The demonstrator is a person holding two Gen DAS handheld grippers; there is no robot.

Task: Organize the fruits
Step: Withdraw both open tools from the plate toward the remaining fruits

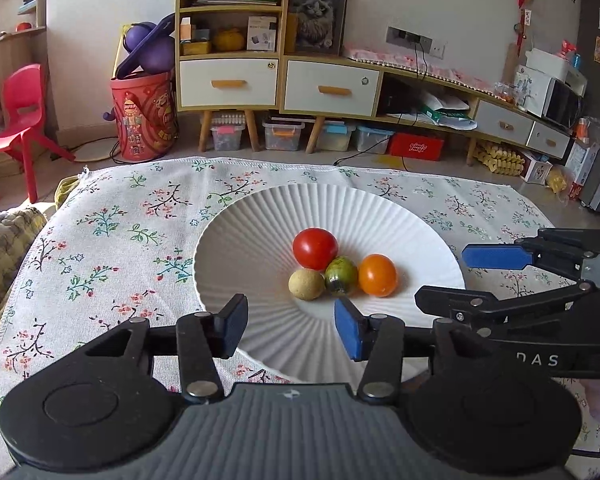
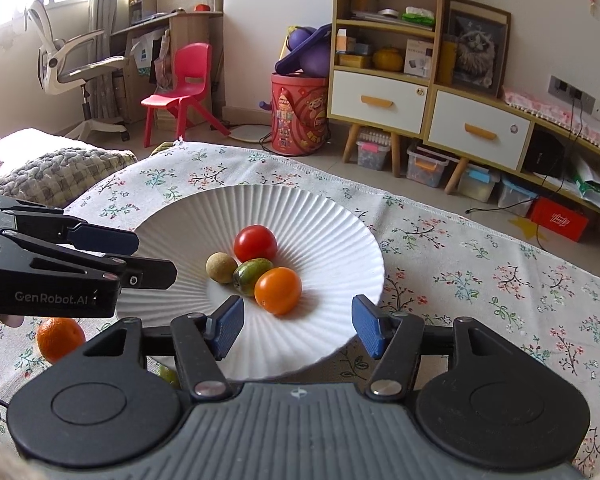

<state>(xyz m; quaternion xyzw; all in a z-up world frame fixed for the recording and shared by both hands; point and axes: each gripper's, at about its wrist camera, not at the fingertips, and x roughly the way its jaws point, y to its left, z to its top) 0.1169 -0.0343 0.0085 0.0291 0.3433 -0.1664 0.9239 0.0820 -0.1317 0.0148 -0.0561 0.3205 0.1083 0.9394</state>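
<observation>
Four small fruits are sitting clustered in the middle of the white ribbed plate point(image 1: 260, 216): a red tomato point(image 1: 315, 248), an orange tomato point(image 1: 377, 275), a green mottled fruit point(image 1: 341, 275) and a tan round fruit point(image 1: 306, 284), each touching a neighbour. The left claw point(image 1: 291, 326) and the right claw point(image 2: 300, 326) are both hovering spread and empty over the plate's near rim. A loose orange point(image 2: 60, 338) is lying on the floral tabletop cloth point(image 2: 480, 272) just beside the plate.
</observation>
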